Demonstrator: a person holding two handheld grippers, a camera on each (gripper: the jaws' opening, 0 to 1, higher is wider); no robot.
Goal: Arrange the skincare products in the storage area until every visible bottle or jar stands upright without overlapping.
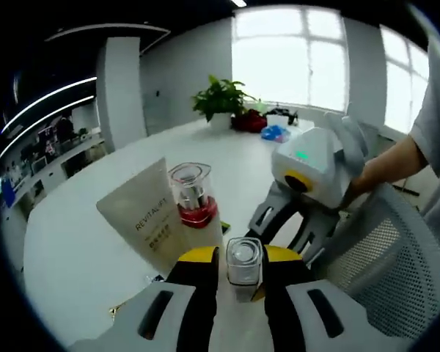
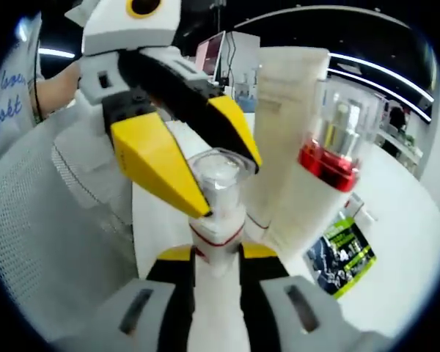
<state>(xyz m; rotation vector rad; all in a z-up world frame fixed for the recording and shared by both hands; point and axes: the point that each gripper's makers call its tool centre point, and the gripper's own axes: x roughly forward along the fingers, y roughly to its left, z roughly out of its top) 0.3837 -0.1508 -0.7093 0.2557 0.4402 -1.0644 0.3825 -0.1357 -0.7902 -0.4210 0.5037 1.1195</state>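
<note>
Both grippers' fingers closed on clear-capped bottle: left gripper at cap, right gripper at body; set it upright on counter, clear of red pump bottle and tube

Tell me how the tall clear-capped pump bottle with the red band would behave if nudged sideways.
The tall clear-capped pump bottle with the red band looks narrow for its height, so it would probably tip rather than slide. Its glossy clear cap seems hard and slippery, likely a poor grip. The beige tube stands close beside it and might catch a fall that way.
</note>
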